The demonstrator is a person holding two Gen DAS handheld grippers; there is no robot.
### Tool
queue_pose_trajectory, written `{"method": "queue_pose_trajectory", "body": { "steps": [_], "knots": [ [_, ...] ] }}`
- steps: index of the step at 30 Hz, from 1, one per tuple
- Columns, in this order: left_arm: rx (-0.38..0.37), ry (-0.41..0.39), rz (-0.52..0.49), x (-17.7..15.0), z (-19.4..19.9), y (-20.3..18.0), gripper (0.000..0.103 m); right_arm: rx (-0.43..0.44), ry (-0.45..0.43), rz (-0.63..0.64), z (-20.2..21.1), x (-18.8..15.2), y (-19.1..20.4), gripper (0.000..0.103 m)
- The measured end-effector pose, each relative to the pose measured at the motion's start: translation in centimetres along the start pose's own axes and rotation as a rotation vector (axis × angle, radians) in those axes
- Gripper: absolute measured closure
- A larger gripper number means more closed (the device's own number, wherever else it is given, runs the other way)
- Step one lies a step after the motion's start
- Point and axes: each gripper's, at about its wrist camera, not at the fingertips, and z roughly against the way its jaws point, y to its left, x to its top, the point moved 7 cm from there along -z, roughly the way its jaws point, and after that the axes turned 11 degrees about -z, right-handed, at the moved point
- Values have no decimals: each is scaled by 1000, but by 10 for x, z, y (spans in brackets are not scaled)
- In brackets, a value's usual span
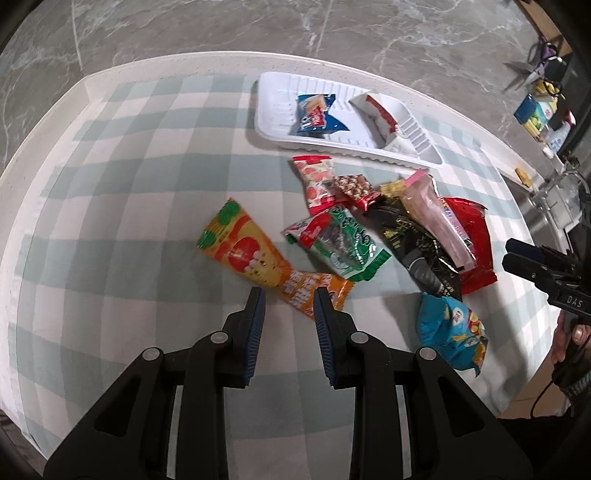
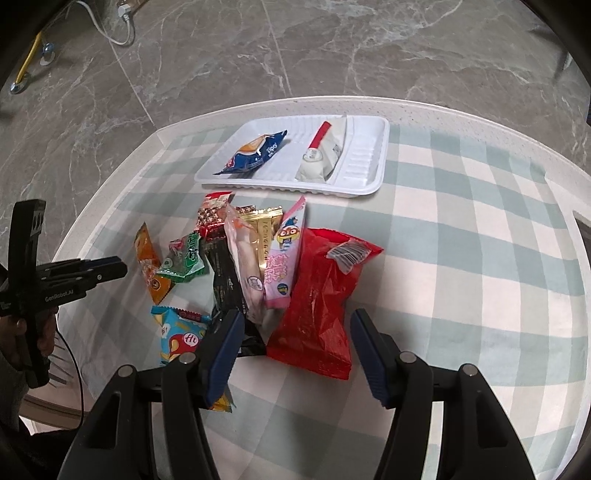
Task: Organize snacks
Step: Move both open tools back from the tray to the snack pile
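Note:
A white tray [image 1: 413,151] [image 2: 364,184] at the far side of the table holds a blue packet [image 1: 317,114] [image 2: 255,151] and a white-and-red packet [image 1: 380,114] [image 2: 325,151]. A pile of snack packets lies in front of it: an orange packet [image 1: 258,254] [image 2: 149,262], a green one [image 1: 343,240] [image 2: 184,258], a black one [image 1: 417,243], a pink one [image 2: 286,258], a red bag [image 1: 472,240] [image 2: 321,295] and a light blue bag [image 1: 454,328] [image 2: 177,332]. My left gripper [image 1: 290,295] is open just above the orange packet's near end. My right gripper [image 2: 295,317] is open over the red bag's near end.
The table wears a green-and-white checked cloth [image 1: 129,184] [image 2: 480,221] and stands on a grey marble floor [image 1: 221,22]. Clutter sits on the floor at the far right [image 1: 543,110]. A white cable [image 2: 110,29] lies on the floor at the far left.

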Motion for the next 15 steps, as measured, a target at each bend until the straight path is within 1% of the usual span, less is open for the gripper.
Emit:
{"method": "queue_pose_trajectory", "body": {
  "steps": [6,11,15],
  "knots": [
    [-24,20,87,-2,-13,14,78,-10,8,-33,-9,0,-6,40],
    [-67,16,153,7,-26,18,78,-15,11,-56,-14,2,-10,40],
    [-86,24,183,14,-37,20,78,-20,10,-63,-15,3,-11,40]
  ]
}}
